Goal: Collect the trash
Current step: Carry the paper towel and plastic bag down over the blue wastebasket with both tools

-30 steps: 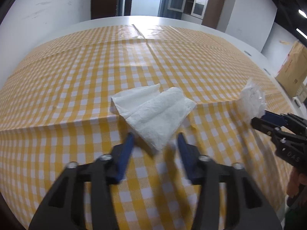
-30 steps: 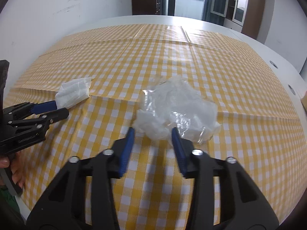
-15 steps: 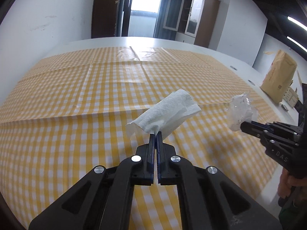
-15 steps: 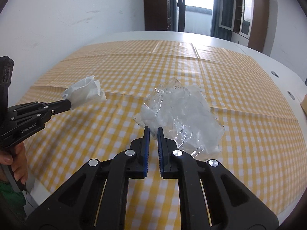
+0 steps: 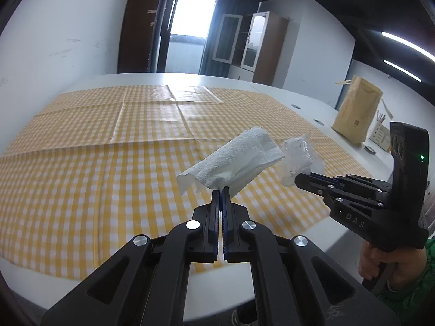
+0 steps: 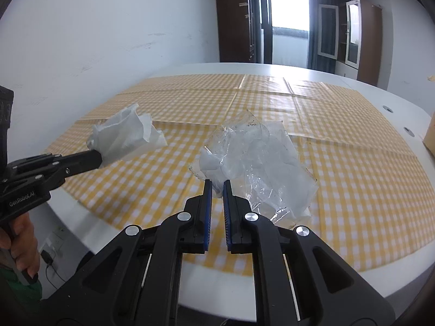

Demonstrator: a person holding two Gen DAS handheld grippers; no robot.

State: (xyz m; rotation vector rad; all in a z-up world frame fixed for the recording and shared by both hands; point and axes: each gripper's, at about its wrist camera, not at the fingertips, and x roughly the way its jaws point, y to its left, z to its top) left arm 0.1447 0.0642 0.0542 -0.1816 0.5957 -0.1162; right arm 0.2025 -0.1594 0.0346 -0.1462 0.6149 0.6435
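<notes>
My left gripper (image 5: 220,190) is shut on a white paper towel (image 5: 233,163) and holds it in the air above the near edge of the yellow checked tablecloth (image 5: 108,163). My right gripper (image 6: 217,183) is shut on a crumpled clear plastic wrapper (image 6: 255,160), also lifted off the cloth. In the left wrist view the right gripper (image 5: 297,180) comes in from the right with the wrapper (image 5: 297,160) close beside the towel. In the right wrist view the left gripper (image 6: 99,157) shows at the left with the towel (image 6: 125,133).
The checked cloth covers a large white table (image 6: 353,78). A brown paper bag (image 5: 356,111) stands on the table's right side. A white wall lies to the left, a door and cabinets at the far end. A cable (image 6: 50,263) hangs below the table edge.
One second ago both grippers were open around the trash on the cloth. Both have since shut on it, lifted it off the table and drawn back and up, ending closer together.
</notes>
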